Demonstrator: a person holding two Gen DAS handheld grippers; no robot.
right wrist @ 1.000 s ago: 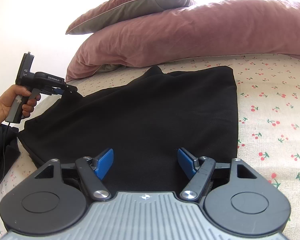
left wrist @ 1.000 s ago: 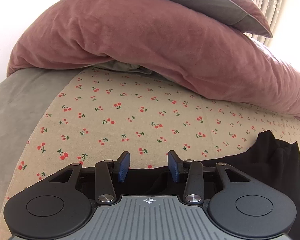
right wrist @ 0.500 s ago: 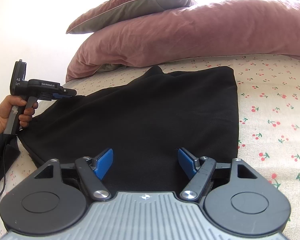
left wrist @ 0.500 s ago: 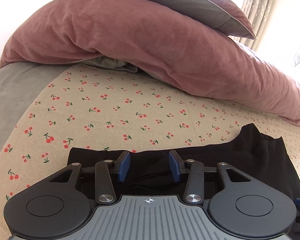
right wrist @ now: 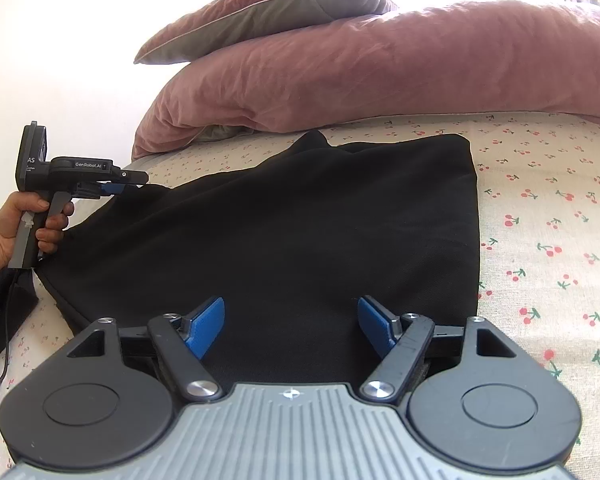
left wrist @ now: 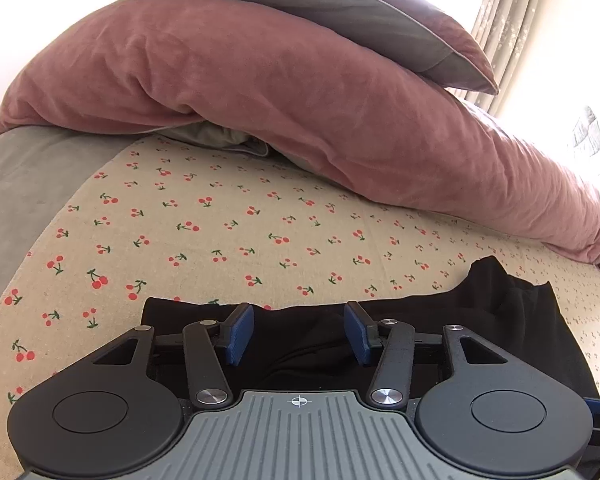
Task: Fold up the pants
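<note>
Left gripper [left wrist: 299, 334] backed off slightly since half second ago; more pants [right wrist: 284, 224] edge shows ahead, jaws apart above black cloth. Right gripper [right wrist: 291, 322] unmoved, jaws wide apart over near hem. Pants spread flat on cherry-print bed [right wrist: 548, 216], right edge straight. Bare sheet beyond; pink duvet [left wrist: 260, 88] borders far side.
</note>
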